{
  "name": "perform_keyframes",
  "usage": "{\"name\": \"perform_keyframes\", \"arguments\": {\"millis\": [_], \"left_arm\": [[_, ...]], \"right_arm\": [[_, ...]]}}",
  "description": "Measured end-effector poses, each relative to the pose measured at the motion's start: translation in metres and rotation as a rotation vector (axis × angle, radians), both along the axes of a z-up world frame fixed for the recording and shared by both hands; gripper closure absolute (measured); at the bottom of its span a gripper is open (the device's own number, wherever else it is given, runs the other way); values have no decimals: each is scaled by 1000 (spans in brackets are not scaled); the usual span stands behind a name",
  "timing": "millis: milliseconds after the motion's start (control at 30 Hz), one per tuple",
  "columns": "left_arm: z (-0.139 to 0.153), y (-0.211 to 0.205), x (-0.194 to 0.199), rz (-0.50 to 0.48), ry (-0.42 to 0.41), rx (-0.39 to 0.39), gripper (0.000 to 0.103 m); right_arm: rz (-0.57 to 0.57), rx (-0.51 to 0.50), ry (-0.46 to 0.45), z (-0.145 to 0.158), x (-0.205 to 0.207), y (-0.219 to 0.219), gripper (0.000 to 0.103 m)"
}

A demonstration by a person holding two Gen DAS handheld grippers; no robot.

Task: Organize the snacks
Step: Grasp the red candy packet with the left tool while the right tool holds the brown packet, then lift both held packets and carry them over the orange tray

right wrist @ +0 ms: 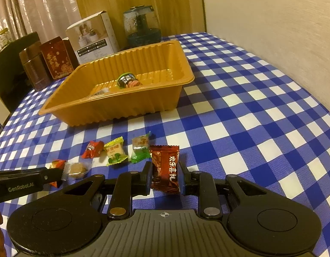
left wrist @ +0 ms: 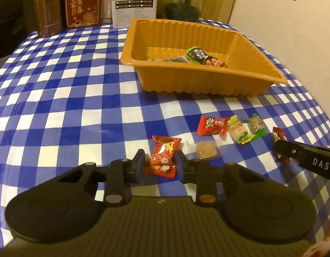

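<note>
Left hand-held gripper [left wrist: 159,164] pinched a red candy packet [left wrist: 163,156]; right hand-held gripper [right wrist: 165,177] clamped a brown candy packet [right wrist: 165,168].

Both glossy, crimp-ended wrappers lay just above the checked worktop [right wrist: 250,115], long axes pointing away toward the orange tray [right wrist: 126,98], which held a green-capped snack [right wrist: 127,81].
</note>
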State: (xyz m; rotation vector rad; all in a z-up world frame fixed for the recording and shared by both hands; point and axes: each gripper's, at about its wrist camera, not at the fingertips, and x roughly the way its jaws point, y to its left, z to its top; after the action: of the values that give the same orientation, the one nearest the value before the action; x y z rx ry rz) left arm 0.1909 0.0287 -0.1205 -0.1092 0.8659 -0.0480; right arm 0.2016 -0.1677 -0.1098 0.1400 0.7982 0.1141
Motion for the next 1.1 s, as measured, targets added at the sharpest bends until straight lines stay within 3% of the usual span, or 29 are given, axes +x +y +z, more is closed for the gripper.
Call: {"name": "perform_keyframes", "arguments": {"millis": [300,500,1100], "left_arm": [[-1,-5,9,-62,3,16,76],[2,-2,8,-47,23,-3,78],[27,-2,-55,-18,30,-29,80]], "right_arm": [[2,-1,4,-1,0,1,78],[7,-1,0,0,0,2,78],[40,-11,0,18,-43,7,78]]}}
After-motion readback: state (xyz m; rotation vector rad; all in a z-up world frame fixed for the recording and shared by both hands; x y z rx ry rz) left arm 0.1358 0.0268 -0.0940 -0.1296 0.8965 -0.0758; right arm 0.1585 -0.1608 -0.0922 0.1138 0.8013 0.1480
